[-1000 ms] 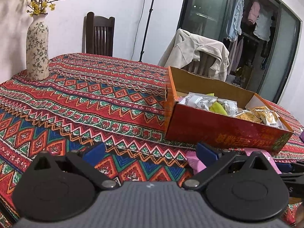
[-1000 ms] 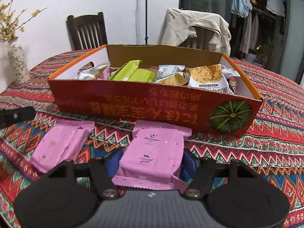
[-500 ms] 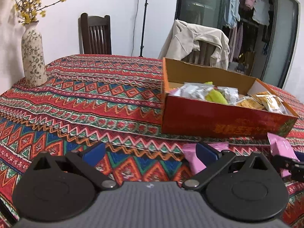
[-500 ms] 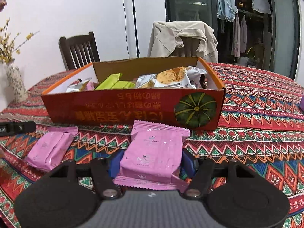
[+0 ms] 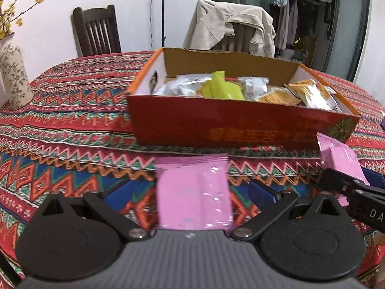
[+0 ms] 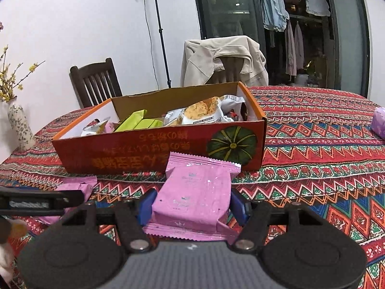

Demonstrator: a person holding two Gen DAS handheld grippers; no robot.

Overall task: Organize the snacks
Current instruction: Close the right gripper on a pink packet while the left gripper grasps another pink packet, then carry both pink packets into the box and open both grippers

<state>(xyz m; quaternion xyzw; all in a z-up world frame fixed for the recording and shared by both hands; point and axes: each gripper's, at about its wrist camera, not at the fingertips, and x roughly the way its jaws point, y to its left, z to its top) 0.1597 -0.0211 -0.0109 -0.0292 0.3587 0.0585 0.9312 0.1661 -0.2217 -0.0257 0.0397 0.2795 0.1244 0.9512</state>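
Note:
An open red cardboard box (image 5: 240,125) holds several snack packets, green, silver and gold. It also shows in the right wrist view (image 6: 154,151). My left gripper (image 5: 190,195) is open, with a pink snack packet (image 5: 192,192) lying on the tablecloth between its fingers, apart from both. My right gripper (image 6: 192,204) is shut on a second pink packet (image 6: 195,192) and holds it just above the cloth in front of the box. The right gripper and its packet (image 5: 341,161) show at the right of the left wrist view.
A patterned red tablecloth (image 5: 72,120) covers the round table. A flowered vase (image 5: 14,77) stands at the far left. A purple packet (image 6: 379,120) lies at the far right edge. Two chairs (image 6: 96,82) stand behind the table, one draped with a beige jacket (image 6: 226,57).
My left gripper has swung right, so the pink packet on the cloth now lies between its open fingers. My right gripper has lifted its pink packet higher.

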